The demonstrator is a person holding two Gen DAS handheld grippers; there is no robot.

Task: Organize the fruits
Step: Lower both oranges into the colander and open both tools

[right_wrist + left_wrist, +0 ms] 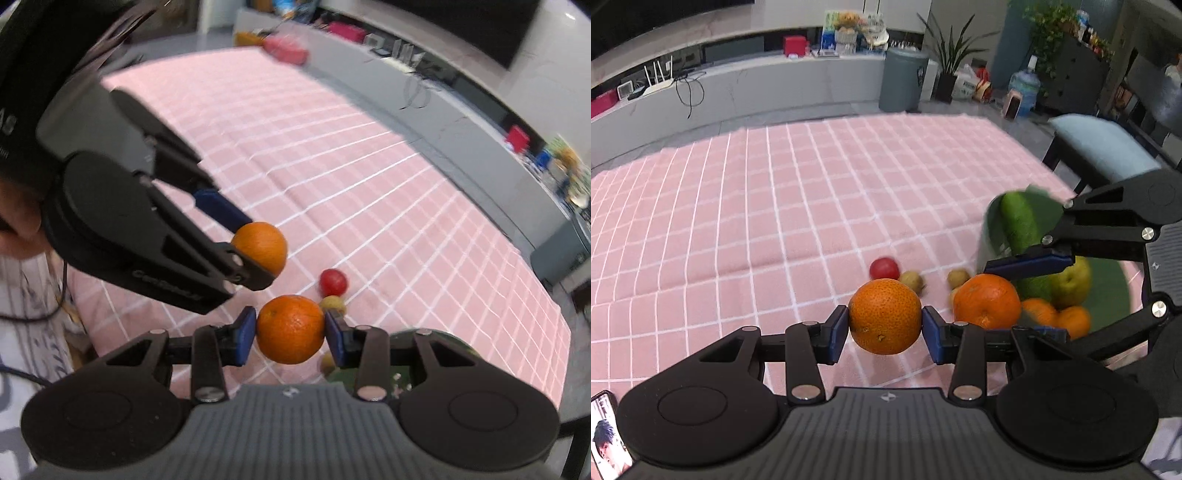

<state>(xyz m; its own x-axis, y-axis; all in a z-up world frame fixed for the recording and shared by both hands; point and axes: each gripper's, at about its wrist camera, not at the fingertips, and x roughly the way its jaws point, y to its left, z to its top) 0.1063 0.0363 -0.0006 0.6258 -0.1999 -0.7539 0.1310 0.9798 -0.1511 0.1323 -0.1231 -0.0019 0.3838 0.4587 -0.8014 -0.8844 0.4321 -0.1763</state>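
While both grippers are raised above the pink checked tablecloth, each one is clenched on an orange. The left gripper pinches its orange squarely between two blue pads, one on either side of the fruit. The right gripper grips a second orange in the same way; that fruit's stem dimple faces up and to the left. Both oranges are round, with pitted peel.

On the cloth just beyond the left gripper lie a smooth red fruit and two small brownish-yellow fruits, near one another. A green bowl, at the table's right side, contains a long green cucumber, a yellow-green pear-like fruit and small tangerines. Embossed lettering on the left gripper's body in the right wrist view is too blurred to read.
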